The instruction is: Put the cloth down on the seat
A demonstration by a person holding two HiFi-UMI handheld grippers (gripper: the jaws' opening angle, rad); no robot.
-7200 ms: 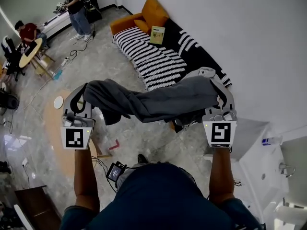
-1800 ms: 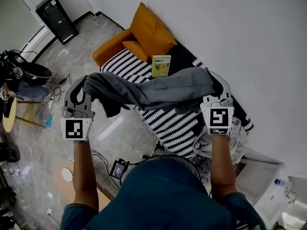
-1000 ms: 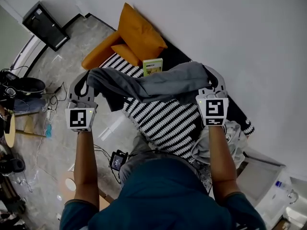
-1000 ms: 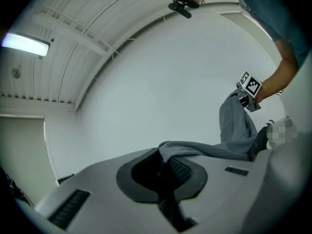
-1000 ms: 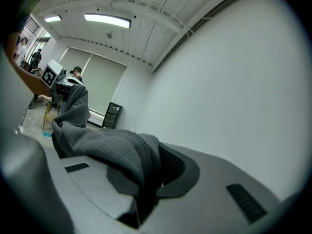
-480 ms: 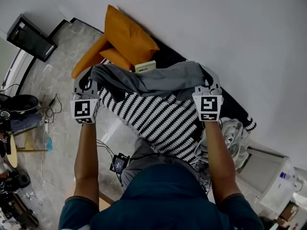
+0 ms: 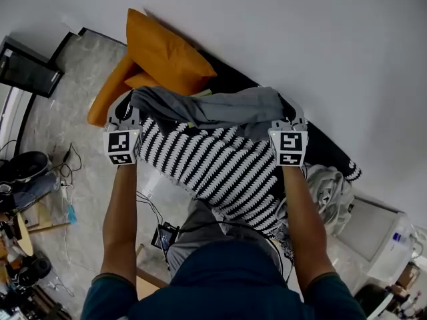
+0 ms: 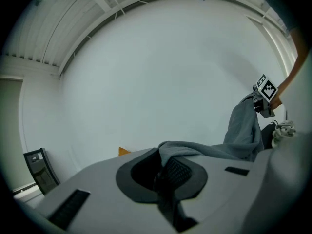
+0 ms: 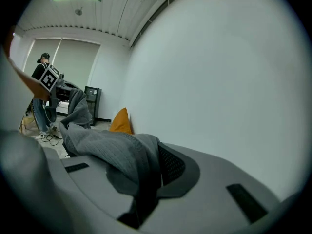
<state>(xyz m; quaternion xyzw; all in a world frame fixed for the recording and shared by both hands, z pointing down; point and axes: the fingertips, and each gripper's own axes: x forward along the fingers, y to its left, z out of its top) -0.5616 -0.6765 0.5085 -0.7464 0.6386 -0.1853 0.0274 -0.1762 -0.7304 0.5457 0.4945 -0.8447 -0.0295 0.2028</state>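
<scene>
1. Head view shows the grey cloth (image 7: 213, 109) stretched between our two grippers. It hangs over the back part of the striped seat (image 7: 220, 172), close to the wall (image 7: 300, 39). We judge that it has not yet settled on the stripes.
2. Our left gripper (image 7: 128, 107) has its jaws pressed tight on one end of the cloth (its own view shows a thin edge nipped between the pads). Our right gripper (image 7: 290, 114) pinches the other end, with its jaws a little apart round a thicker fold.
3. The step in hand is the lowering. To do it well, we should keep both hands level and equally far apart so the cloth stays spread. We should bring it down until the sagging middle meets the seat, and only then let go of both ends together.
4. Farther out, an orange cushion (image 7: 167, 52) sits at the seat's left end, just beside our left gripper. A pale crumpled garment (image 7: 330, 189) lies at the right end, near our right forearm. The bare stripes between them look like the best landing place.
</scene>
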